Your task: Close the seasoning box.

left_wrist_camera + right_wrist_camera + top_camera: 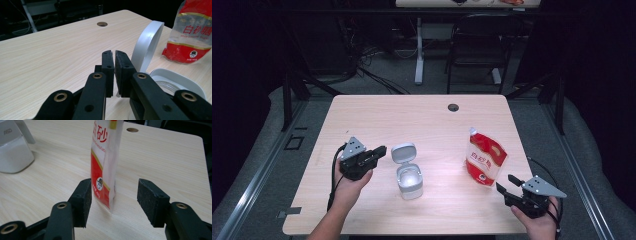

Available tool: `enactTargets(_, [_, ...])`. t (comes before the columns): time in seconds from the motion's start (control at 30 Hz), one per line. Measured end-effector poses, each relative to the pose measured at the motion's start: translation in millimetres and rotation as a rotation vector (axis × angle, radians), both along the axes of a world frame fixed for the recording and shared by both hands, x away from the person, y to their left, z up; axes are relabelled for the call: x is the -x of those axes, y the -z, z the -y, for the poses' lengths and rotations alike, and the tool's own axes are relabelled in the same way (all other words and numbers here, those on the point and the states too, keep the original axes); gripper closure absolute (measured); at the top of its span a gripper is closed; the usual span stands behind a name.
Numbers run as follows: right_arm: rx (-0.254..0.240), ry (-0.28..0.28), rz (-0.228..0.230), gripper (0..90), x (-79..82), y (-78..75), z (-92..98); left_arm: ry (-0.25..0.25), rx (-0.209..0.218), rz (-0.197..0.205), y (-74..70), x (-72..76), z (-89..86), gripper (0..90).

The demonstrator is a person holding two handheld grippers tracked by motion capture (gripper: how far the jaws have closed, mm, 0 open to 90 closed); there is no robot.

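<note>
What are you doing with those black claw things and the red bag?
A person sits at a wooden table holding a gripper in each hand. The right gripper has its fingers open around the bottom edge of a standing red-and-white sugar bag, not squeezing it yet. The left gripper has its fingers nearly together with nothing between them, right beside a white container whose flip lid stands open.

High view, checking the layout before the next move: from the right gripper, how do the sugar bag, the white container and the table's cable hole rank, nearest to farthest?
From the right gripper, at the table's near right corner:
1. Sugar bag, standing just ahead of it, slightly left.
2. White container, lid flipped open, mid-table to its left.
3. Cable hole, near the table's far edge.
</note>
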State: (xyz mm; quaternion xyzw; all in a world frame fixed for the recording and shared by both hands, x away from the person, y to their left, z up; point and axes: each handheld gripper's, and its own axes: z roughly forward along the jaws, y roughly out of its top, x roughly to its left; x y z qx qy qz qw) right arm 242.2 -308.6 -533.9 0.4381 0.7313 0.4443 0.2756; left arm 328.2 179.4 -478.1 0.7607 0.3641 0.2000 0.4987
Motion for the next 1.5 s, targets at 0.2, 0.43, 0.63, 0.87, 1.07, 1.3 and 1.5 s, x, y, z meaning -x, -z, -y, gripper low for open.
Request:
enactTargets(0.2, [0.009,-0.022,-0.011,45.6,-2.0,3.0,-4.7,0.011,0.000,0.004,0.6,0.7,3.6,86.2])
enactTargets(0.43, [0.008,-0.025,-0.017,45.5,-2.5,3.7,-5.3,0.027,-0.007,0.006,0.3,3.4,7.7,86.2])
enactTargets(0.63, [0.007,-0.029,-0.019,45.5,-3.4,4.3,-4.5,0.035,-0.009,0.013,-0.6,5.9,10.8,86.3])
enactTargets(0.87, [0.009,-0.035,-0.024,45.6,-4.4,4.9,-5.6,0.040,-0.009,0.018,-2.5,9.0,11.5,86.2])
enactTargets(1.07, [0.013,-0.045,-0.024,45.6,-4.7,4.6,-6.4,0.049,-0.011,0.027,-3.1,14.8,12.8,86.3])
enactTargets(1.3, [0.016,-0.048,-0.023,45.6,-5.2,4.1,-7.8,0.067,-0.013,0.033,-3.5,24.6,15.0,86.4])
enactTargets(1.5, [0.017,-0.057,-0.023,45.6,-6.3,4.4,-9.4,0.096,-0.017,0.022,-1.3,35.0,17.5,85.9])
